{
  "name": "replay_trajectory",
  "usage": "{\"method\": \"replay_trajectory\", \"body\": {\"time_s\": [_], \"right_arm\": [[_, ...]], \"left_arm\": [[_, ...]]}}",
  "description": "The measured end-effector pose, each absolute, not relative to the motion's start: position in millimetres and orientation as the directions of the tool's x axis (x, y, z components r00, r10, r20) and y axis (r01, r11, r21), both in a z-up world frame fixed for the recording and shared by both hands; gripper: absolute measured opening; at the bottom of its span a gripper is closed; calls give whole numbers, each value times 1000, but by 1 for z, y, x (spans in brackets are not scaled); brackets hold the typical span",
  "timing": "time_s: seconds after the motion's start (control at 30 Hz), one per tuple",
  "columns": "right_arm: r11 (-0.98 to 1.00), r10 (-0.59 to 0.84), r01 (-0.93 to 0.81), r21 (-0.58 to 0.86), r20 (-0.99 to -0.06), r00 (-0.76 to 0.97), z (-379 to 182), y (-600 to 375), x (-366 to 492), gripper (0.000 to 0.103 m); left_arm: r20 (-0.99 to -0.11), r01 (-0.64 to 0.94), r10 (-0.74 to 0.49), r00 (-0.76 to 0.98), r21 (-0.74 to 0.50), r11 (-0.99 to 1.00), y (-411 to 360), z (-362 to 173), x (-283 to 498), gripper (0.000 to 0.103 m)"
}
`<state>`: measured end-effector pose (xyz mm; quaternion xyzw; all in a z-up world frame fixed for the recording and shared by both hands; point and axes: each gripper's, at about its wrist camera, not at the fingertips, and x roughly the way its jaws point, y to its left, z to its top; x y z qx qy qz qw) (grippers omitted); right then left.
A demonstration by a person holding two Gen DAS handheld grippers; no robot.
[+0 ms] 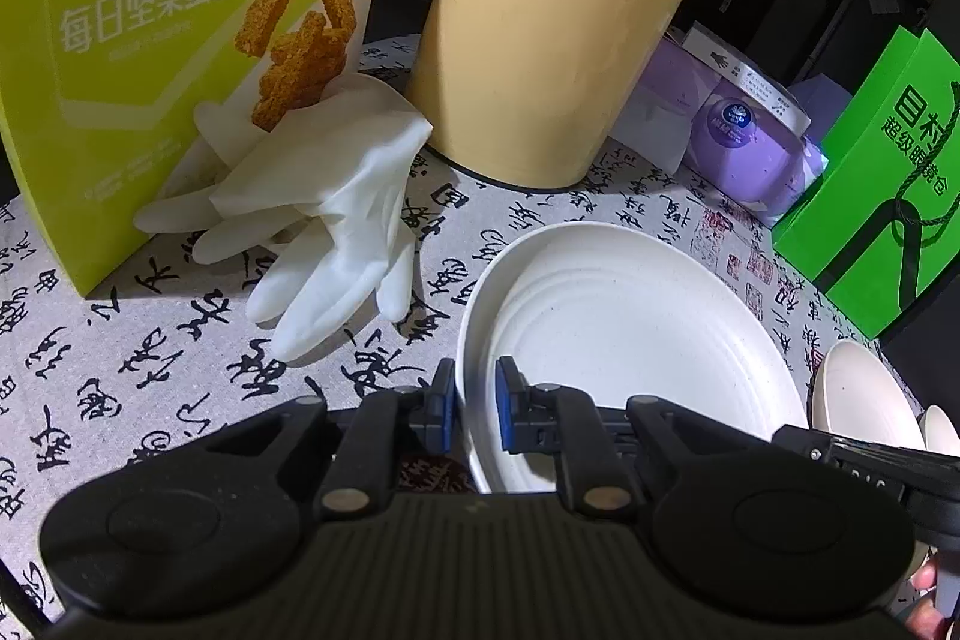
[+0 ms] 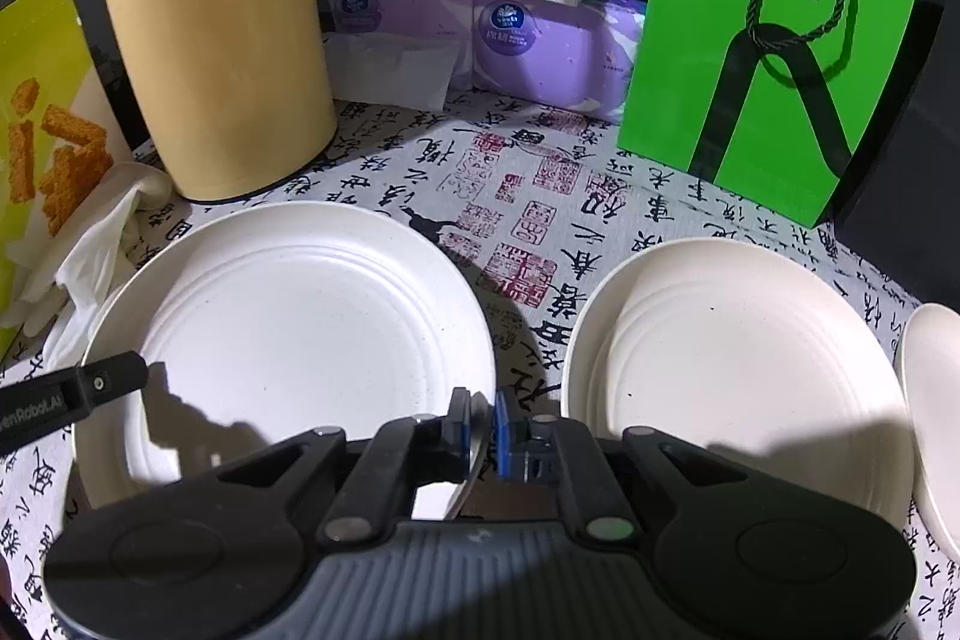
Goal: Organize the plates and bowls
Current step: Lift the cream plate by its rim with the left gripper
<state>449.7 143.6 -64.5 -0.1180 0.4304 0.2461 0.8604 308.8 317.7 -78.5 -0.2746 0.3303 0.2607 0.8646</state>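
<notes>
Black-framed with blue pads, the left tool (image 1: 476,403) pinches the near-left rim of the big white plate (image 1: 630,334), which sits on the calligraphy-print counter (image 1: 180,370). The right tool (image 2: 481,421) is clamped narrowly on the same plate's near-right rim. I'd judge this a two-handed lift, about to start. Just beside it waits a second plate (image 2: 738,358), probably the stacking target, calling for a level carry. Farther back lie rubber gloves (image 1: 324,220) and a yellow thermos jug (image 1: 558,22).
</notes>
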Motion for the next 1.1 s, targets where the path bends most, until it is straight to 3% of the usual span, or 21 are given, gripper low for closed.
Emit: {"method": "replay_trajectory", "body": {"time_s": [1.1], "right_arm": [[857,429,-504,111,-695,577,-36,108,433,8]], "left_arm": [[-636,-581,281,719,-327,745,305,-61,299,13]]}}
